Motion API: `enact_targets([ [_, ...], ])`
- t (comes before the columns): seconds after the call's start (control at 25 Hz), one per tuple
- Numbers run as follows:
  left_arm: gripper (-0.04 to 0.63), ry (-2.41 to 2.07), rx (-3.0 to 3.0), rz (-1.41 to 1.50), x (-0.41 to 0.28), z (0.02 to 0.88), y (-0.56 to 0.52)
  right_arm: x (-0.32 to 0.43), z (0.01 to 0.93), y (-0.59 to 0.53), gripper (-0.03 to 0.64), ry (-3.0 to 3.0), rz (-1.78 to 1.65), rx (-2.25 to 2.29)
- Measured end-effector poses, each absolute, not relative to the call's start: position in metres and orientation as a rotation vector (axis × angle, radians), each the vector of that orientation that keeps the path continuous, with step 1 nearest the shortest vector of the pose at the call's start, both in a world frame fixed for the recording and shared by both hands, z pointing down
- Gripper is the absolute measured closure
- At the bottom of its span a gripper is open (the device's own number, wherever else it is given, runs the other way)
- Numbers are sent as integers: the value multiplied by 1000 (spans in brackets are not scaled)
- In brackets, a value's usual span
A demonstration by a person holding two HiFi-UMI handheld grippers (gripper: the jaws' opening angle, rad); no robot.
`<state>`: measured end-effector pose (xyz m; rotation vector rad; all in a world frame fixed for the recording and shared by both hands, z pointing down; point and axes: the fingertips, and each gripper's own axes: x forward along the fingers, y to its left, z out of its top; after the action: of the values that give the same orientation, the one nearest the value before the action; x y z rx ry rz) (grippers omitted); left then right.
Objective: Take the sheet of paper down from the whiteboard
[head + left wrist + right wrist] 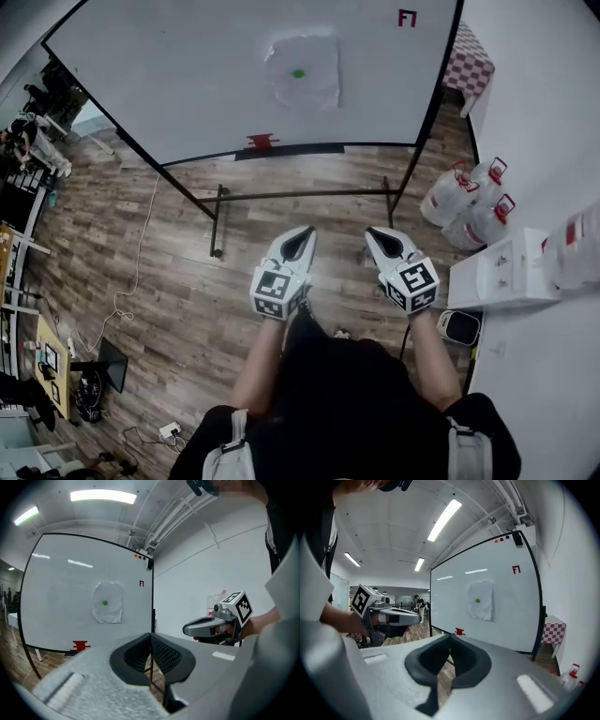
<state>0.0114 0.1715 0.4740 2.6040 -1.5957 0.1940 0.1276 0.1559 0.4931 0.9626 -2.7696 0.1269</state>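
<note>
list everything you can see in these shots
whiteboard: one, white with black frame, ahead
sheet of paper: one, white, crumpled, stuck mid-board
green dot: one, green, at the paper's centre
red object: one, red, on the board's bottom ledge
jugs: two, clear with red handles, floor right of the board
checked cloth: one, red and white, behind the board's right edge
left gripper: one, white and black, shut, empty, held low
right gripper: one, white and black, shut, empty, beside it

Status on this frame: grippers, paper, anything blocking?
Left hand-held gripper, right hand-held gripper: shut, empty. Sheet of paper on whiteboard, untouched. Nothing blocking.
</note>
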Motion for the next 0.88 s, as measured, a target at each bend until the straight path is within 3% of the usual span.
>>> enact_targets([
  [0.88, 584, -1512, 2624, 213, -28, 483, 60, 86, 511, 54, 614, -2709, 181, 1008],
])
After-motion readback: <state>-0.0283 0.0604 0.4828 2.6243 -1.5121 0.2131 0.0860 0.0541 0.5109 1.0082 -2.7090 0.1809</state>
